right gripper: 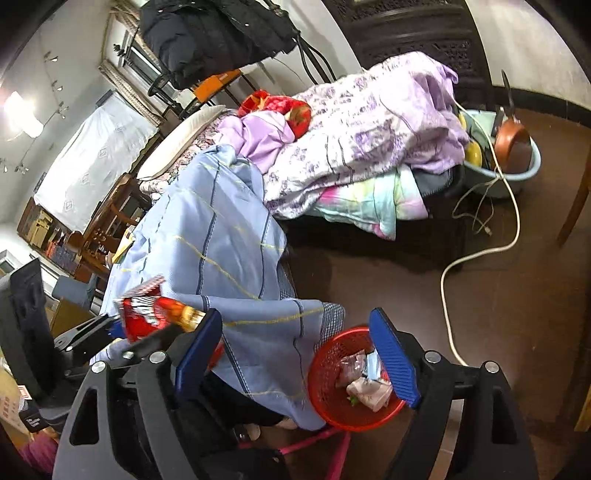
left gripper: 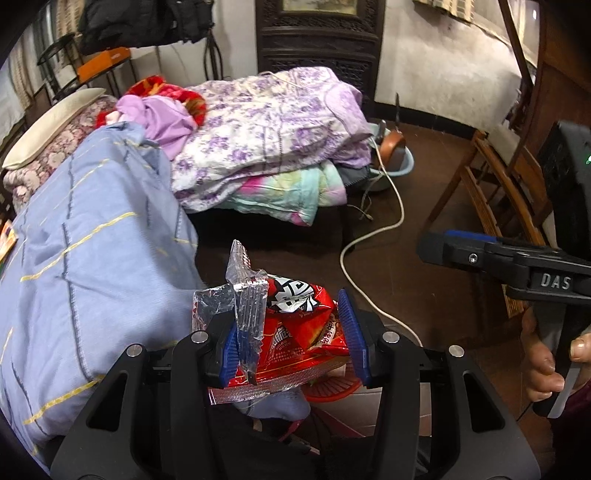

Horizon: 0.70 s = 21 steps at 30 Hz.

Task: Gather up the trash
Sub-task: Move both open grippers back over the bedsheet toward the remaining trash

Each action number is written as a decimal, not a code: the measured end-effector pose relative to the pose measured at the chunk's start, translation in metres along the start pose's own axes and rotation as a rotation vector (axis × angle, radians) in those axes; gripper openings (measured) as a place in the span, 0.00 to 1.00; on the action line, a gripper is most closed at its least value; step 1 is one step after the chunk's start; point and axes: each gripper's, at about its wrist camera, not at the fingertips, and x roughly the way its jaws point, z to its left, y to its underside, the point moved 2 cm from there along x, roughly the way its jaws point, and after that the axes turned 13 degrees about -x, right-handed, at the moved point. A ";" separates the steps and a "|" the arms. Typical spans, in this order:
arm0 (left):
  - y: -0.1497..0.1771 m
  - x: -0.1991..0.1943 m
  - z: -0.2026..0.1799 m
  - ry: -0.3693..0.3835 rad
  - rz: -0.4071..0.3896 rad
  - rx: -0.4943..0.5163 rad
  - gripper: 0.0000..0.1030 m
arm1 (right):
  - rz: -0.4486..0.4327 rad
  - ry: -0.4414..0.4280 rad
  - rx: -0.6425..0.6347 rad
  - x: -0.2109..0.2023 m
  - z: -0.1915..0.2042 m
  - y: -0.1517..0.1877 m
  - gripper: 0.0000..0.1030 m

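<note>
Left tongs clenched on red snack bag, right tongs released above red basket

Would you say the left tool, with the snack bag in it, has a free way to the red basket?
Probably yes: the left tool grips the snack bag right above the red basket, with nothing between them.

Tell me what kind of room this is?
Most likely a lived-in bedroom: a bed piled with a purple floral quilt, a pillow at its head, and a dark coat hung by the wall.
</note>
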 end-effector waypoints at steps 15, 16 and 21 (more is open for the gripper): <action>-0.007 0.017 -0.020 0.021 0.034 0.030 0.71 | -0.021 0.000 0.081 -0.006 -0.027 -0.001 0.78; -0.008 0.016 -0.018 0.019 0.031 0.024 0.71 | -0.023 0.001 0.077 -0.007 -0.026 -0.001 0.78; -0.010 0.002 -0.005 0.013 -0.003 -0.011 0.71 | -0.039 0.006 0.065 -0.011 -0.022 -0.003 0.78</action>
